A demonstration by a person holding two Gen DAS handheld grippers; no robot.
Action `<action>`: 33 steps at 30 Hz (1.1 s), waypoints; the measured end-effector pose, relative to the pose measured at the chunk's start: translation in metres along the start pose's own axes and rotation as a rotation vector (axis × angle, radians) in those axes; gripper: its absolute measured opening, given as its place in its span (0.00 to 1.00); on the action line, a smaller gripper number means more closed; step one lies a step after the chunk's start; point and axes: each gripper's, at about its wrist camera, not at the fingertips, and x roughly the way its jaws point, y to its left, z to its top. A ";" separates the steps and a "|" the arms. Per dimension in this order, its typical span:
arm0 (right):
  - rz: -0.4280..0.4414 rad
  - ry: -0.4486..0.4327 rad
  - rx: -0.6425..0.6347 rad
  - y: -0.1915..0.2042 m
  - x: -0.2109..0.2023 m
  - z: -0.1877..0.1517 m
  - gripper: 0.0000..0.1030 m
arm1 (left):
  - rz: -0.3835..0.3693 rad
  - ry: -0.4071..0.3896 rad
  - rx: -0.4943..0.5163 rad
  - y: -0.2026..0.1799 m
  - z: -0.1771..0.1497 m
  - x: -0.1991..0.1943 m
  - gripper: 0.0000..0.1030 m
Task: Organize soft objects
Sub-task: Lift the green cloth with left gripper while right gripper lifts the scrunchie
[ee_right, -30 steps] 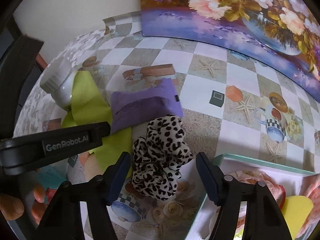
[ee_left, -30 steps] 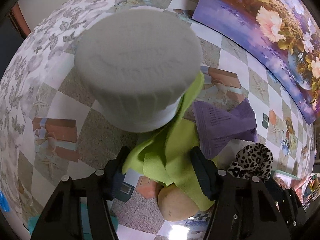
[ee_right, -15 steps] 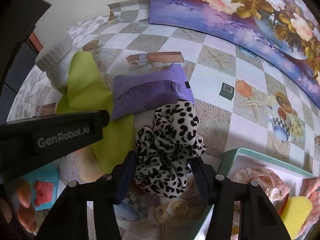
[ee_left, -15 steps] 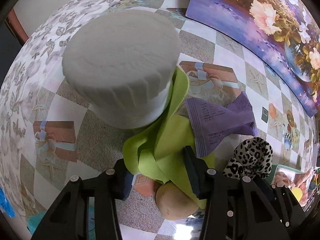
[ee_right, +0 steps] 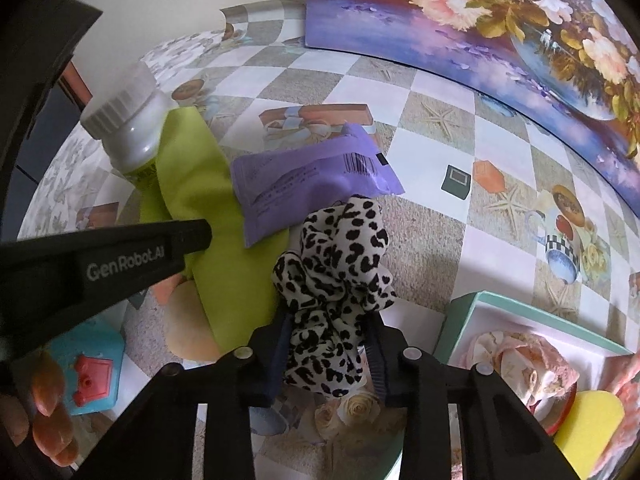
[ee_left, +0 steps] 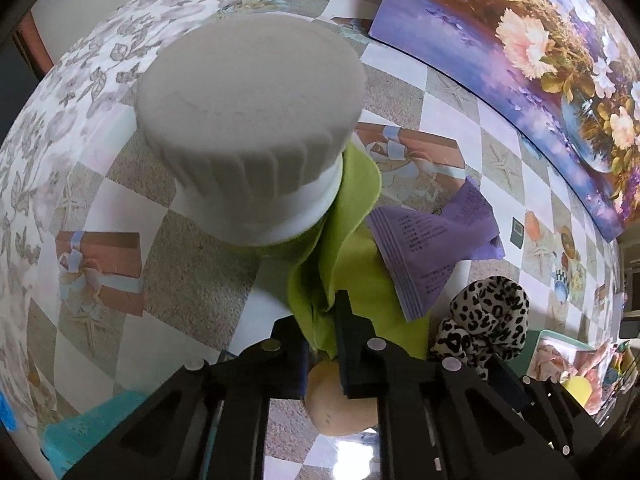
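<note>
A lime green cloth [ee_left: 352,264] lies on the patterned tablecloth, partly under a white jar [ee_left: 252,120]. My left gripper [ee_left: 322,344] is shut on a bunched fold of the cloth. A leopard-print scrunchie [ee_right: 336,280] sits between the fingers of my right gripper [ee_right: 326,356], which is shut on it. The scrunchie also shows in the left wrist view [ee_left: 484,316]. The green cloth [ee_right: 200,196] and the left gripper's arm [ee_right: 100,256] show in the right wrist view.
A purple packet [ee_right: 308,180] lies on the cloth's edge, also visible in the left wrist view [ee_left: 432,248]. A mint-rimmed box [ee_right: 528,312] at lower right holds pink fabric and a yellow item. A flower painting [ee_right: 500,20] leans at the back.
Both grippers have closed: the left on the green cloth's fold, the right on the leopard scrunchie. Both have moved in closer to their objects.
</note>
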 end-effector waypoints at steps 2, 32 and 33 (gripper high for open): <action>0.004 -0.007 0.005 -0.001 -0.004 0.001 0.33 | -0.003 -0.001 0.003 0.001 -0.001 -0.001 0.09; 0.003 -0.248 0.126 -0.037 -0.144 -0.004 0.29 | -0.112 -0.337 0.072 -0.010 -0.008 -0.166 0.06; 0.000 -0.250 0.133 -0.039 -0.147 -0.006 0.29 | -0.114 -0.341 0.075 -0.011 -0.010 -0.169 0.06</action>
